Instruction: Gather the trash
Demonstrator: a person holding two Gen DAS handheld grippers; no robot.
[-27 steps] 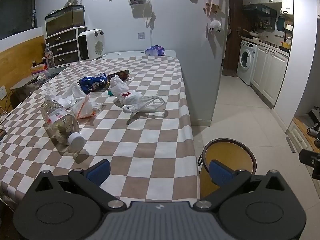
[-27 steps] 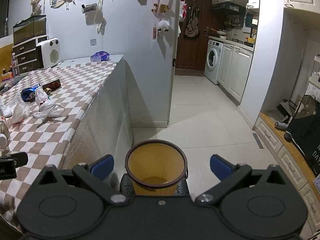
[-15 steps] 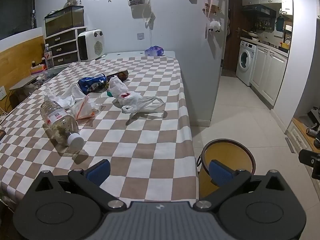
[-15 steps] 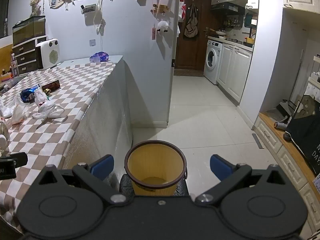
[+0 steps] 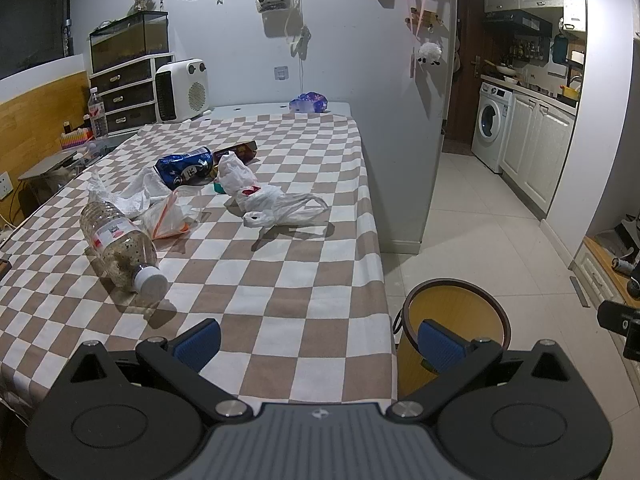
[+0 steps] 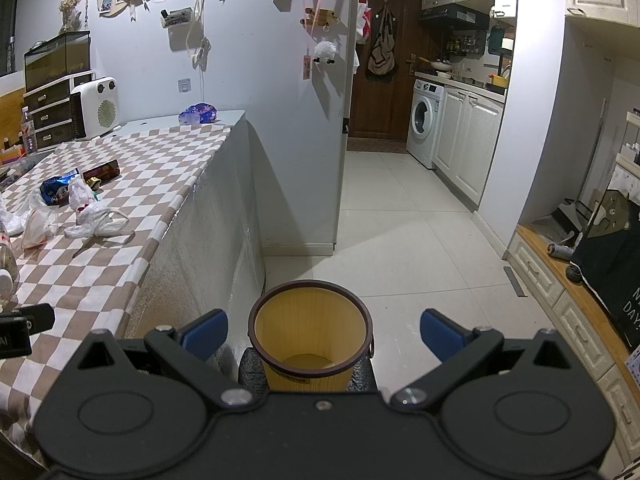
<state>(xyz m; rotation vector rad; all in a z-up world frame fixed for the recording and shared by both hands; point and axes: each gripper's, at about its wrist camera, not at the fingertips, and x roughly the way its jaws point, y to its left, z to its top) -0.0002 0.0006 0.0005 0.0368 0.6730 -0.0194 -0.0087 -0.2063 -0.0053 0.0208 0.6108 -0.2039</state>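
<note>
Left gripper (image 5: 318,340) is hovering over the near edge of the checked tablecloth (image 5: 280,280), jaws spread wide and holding nothing; blue pads (image 5: 198,338) are showing on both fingers. Right gripper (image 6: 323,330) is hanging off the table's side, above the floor, jaws likewise gaping wide and empty.

The trash is lying scattered on the cloth, well ahead of the left gripper; a clear plastic bottle (image 5: 120,250) is lying on its side, white cap pointing toward the camera, some speckled residue showing inside; just behind it a crumpled clear bag with an orange edge (image 5: 170,220) is resting against a rumpled white bag (image 5: 132,196); a white plastic bag with loop handles (image 5: 272,206) is sprawling near the cloth's middle, a red patch showing on it; a blue snack packet (image 5: 184,168) is sitting farther back, and a dark brown wrapper (image 5: 238,151) is lying beside it; a small teal object is peeking out between packet and white bag, too small to identify.

The yellow bin (image 6: 310,344) with a dark rim is standing on the tiled floor (image 6: 400,240) just beside the table's corner, open and upright; in the right wrist view it is sitting directly between the two fingers, its inside looking bare from here; in the left wrist view it is showing beyond the right-hand finger.

A white heater (image 5: 180,90) is standing at the far end of the table; a washing machine (image 6: 424,120) is showing in the kitchen beyond.
</note>
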